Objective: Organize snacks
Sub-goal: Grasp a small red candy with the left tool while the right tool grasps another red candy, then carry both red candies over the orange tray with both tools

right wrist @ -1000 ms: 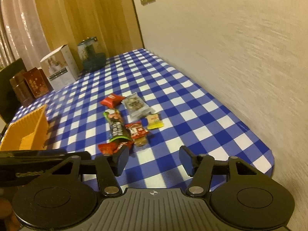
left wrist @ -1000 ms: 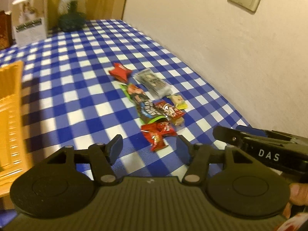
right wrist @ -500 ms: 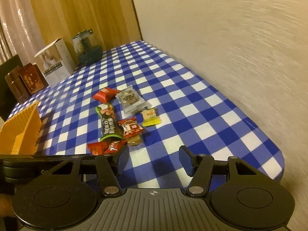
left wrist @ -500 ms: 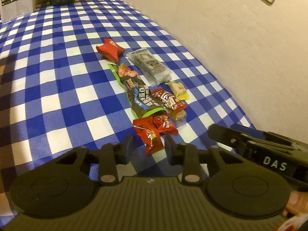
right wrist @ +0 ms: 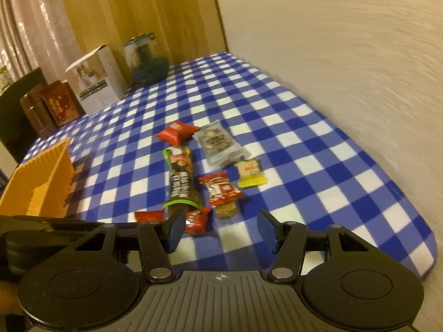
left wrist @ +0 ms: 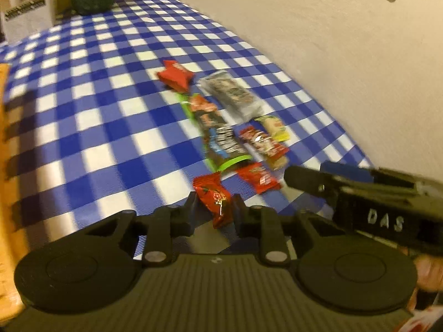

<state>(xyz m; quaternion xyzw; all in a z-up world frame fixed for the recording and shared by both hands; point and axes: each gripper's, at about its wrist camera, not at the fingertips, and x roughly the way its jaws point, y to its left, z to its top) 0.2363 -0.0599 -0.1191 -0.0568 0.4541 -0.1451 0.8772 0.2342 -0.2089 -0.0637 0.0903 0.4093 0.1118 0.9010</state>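
Left wrist view, left to right: bin (left wrist: pixel 5 144) edge at 9 o'clock, orange, only a sliver showing; cloth (left wrist: pixel 91 127) in blue-white check across the middle; left gripper (left wrist: pixel 214 207) at 6 o'clock, fingers drawn in tight on a red candy (left wrist: pixel 214 197), which stands up between the pads and looks clear of the cloth. Past it toward 12 to 1 o'clock lies the rest of the pile: a second red packet (left wrist: pixel 259 177) just beside, long green bar (left wrist: pixel 218 138), red-white bar (left wrist: pixel 261 142), yellow sweet (left wrist: pixel 274 127), clear pack (left wrist: pixel 232 95), red pouch (left wrist: pixel 174 76) farthest off. Right gripper's body crosses in at 3 o'clock. Right wrist view, left to right: bin (right wrist: pixel 41 177) at 9 o'clock, well apart from the snacks, interior partly visible; right gripper (right wrist: pixel 220 231) at 6 o'clock, fingers spread wide, nothing between them, hovering near the red packet (right wrist: pixel 197 220). Judgement: step in hand is the first pick, candy secured by the left. Next move calls for carrying it toward 9 o'clock over the bin rim and releasing inside; the wrapper is slick and pinched near one end, so it could slip. Right looks placed to take the near packet.
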